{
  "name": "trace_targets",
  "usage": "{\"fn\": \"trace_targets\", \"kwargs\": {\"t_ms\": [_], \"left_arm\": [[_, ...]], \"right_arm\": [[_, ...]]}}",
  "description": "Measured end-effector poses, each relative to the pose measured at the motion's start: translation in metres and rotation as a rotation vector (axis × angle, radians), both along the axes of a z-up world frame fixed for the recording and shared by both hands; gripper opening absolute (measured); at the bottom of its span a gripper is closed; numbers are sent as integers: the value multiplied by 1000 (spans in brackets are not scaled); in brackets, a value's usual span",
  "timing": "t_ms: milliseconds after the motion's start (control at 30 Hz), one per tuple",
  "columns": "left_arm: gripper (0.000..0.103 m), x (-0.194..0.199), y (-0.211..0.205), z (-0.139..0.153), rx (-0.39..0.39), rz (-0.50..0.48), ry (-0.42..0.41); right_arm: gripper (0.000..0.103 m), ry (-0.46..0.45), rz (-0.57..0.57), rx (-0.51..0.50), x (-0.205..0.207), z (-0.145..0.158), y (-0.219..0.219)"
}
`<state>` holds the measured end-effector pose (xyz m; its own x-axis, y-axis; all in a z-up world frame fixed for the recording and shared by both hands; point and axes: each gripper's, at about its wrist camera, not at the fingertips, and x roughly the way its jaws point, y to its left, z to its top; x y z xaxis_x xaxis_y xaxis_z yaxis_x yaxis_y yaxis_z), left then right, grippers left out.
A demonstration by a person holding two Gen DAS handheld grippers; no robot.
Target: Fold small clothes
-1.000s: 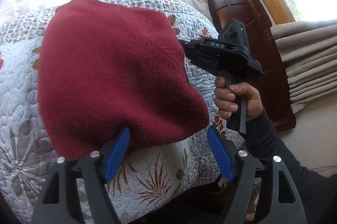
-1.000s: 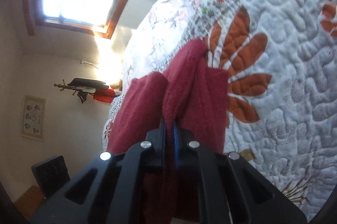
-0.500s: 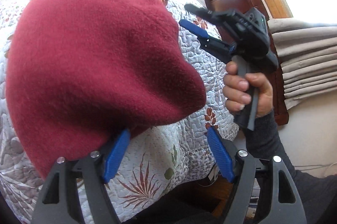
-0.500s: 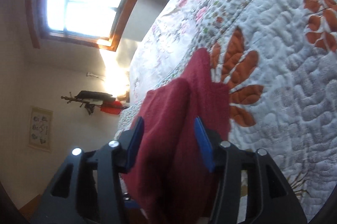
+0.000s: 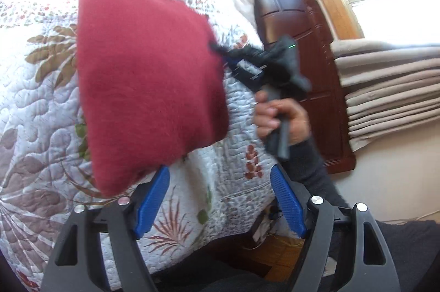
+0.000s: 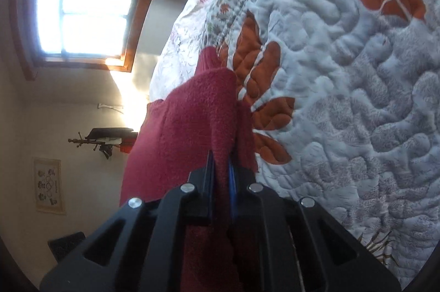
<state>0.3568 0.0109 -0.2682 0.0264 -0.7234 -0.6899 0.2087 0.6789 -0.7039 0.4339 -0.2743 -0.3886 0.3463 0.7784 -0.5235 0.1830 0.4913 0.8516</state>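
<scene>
— Gripping what?
— The right gripper (image 6: pixel 221 176) had its fingers pinched tight on the right edge of a red fleece garment (image 5: pixel 148 83), lifted above the floral quilt (image 5: pixel 35 110).
— And the left gripper (image 5: pixel 220 198)?
— Spread wide, empty, just under the garment's near edge.

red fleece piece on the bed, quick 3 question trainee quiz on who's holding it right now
1. True or false: the right gripper is shut on the red fleece.
2. The left gripper is: A) shut on the fleece B) open, holding nothing C) out of view.
3. Fill in: under the fleece lies a floral ____.

Key: 1 true; 2 B; 3 quilt.
</scene>
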Motion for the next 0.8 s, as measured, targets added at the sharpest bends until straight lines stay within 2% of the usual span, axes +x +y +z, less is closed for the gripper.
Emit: {"fn": "trace_targets", "kwargs": {"t_ms": [67,100,133,167,300,367,400,433,500,600,700,800], "left_arm": [[76,9,4,3,-32,27,-1],[76,15,6,4,-64,43,4],[76,21,8,5,-97,57,10],[76,27,10,5,-124,68,13],[76,49,10,0,-146,93,24],[76,57,12,-3,-155,100,32],[76,60,14,-6,-158,105,36],[76,63,18,-8,-156,114,42],[76,66,24,-14,-158,145,66],[76,69,27,-24,-100,145,93],[76,68,35,-33,-46,159,108],[76,62,40,-24,-88,172,101]], "right_arm": [[14,-49,4,41,-2,14,2],[20,-65,6,46,-4,20,1],[35,-71,10,47,-5,25,2],[41,-72,4,42,-8,28,-1],[45,-68,24,36,-37,33,-3],[45,-68,72,31,-54,31,9],[27,-67,94,3,-59,29,15],[16,-50,112,-27,-62,22,22],[14,8,103,-49,-69,1,22],[15,30,69,-30,-77,-12,11],[23,-25,68,-11,-86,11,7],[25,-108,87,-111,-104,49,11]]}}
